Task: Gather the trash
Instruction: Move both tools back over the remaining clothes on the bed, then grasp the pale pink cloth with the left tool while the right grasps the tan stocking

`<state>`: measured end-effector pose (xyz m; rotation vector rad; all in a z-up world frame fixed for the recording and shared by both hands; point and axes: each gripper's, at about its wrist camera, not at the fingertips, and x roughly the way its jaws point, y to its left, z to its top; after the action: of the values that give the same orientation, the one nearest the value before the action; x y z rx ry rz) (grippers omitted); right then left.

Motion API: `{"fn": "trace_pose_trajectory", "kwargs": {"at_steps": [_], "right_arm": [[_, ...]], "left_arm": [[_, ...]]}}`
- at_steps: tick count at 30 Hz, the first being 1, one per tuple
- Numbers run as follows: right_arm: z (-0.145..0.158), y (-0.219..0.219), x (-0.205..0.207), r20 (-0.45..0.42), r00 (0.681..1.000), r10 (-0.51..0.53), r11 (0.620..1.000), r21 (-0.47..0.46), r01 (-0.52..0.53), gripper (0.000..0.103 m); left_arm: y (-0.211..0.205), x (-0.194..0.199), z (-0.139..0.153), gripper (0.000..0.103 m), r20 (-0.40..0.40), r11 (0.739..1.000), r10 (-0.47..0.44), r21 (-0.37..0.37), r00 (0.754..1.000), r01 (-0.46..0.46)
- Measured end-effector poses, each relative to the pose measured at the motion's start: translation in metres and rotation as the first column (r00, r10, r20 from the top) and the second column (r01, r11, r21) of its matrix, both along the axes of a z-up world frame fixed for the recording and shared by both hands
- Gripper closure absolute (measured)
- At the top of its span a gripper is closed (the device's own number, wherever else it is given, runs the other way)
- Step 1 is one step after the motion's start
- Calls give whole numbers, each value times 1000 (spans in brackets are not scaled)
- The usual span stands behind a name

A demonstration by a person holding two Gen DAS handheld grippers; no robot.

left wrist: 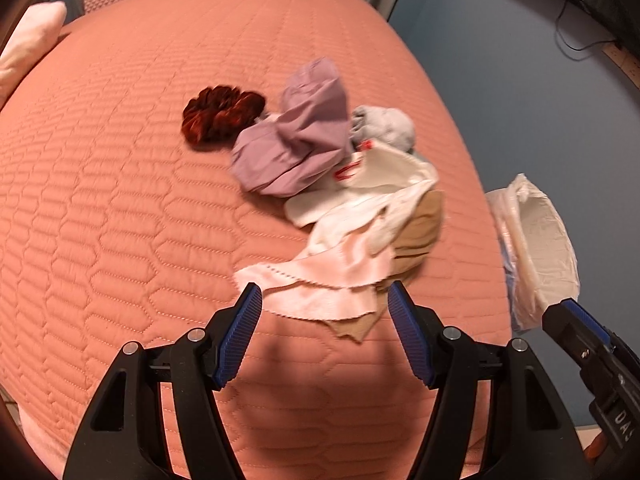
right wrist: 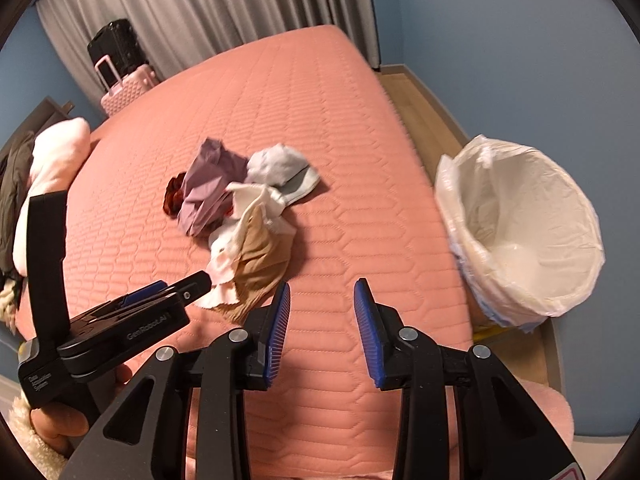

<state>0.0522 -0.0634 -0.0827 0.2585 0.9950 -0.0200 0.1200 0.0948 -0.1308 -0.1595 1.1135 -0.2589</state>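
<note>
Both pairs of fingers stand apart and hold nothing; the left gripper [left wrist: 325,300] has the wider gap, and its 2 blue pads [left wrist: 404,320] frame the near edge of the white cloth [left wrist: 332,264] without touching it; the right gripper [right wrist: 322,300] hangs over bare quilt on the bed [right wrist: 280,112].

To do the pick well, I judge the left should come straight down on that white cloth's zigzag edge and pinch only 1 layer (the tan piece [left wrist: 420,232] lies tangled under it); a shallow bite risks slipping.

Beyond the fingers, the heap runs on to a lilac cloth [left wrist: 296,148], a grey piece [left wrist: 384,124] and a dark red scrunchie [left wrist: 220,116]; the lined bin [right wrist: 520,232] stands beside the bed, right of the right gripper.
</note>
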Motion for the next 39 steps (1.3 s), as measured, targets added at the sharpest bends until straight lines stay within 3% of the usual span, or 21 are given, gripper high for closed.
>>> {"fn": "trace_pose_trajectory", "kwargs": {"at_steps": [10,18,24,30,32,34,39], "right_arm": [[-24,20,27,-53,998,22,1000,21,-21,70],[-43,26,50,-94,995,20,998,63,-14,70],[-54,36,68,-110,994,30,996,87,-20,70],[-69,46,83,-138,990,28,994,106,-14,70],[-73,47,86,-151,988,27,994,108,-11,77],[-76,49,88,-160,986,34,993,115,-16,97],[-69,50,80,-145,988,45,994,102,-30,100]], "left_arm": [[0,21,-21,44,-58,999,-15,-42,998,12],[-2,31,-36,93,-128,988,-69,-144,989,50],[19,28,-33,97,-117,987,-63,-154,991,45],[30,25,-27,98,-100,992,-54,-118,993,42],[34,25,-25,98,-98,993,-47,-112,994,36],[39,25,-22,98,-93,993,-48,-110,995,37],[40,23,-16,97,-89,993,-46,-113,995,36]]}}
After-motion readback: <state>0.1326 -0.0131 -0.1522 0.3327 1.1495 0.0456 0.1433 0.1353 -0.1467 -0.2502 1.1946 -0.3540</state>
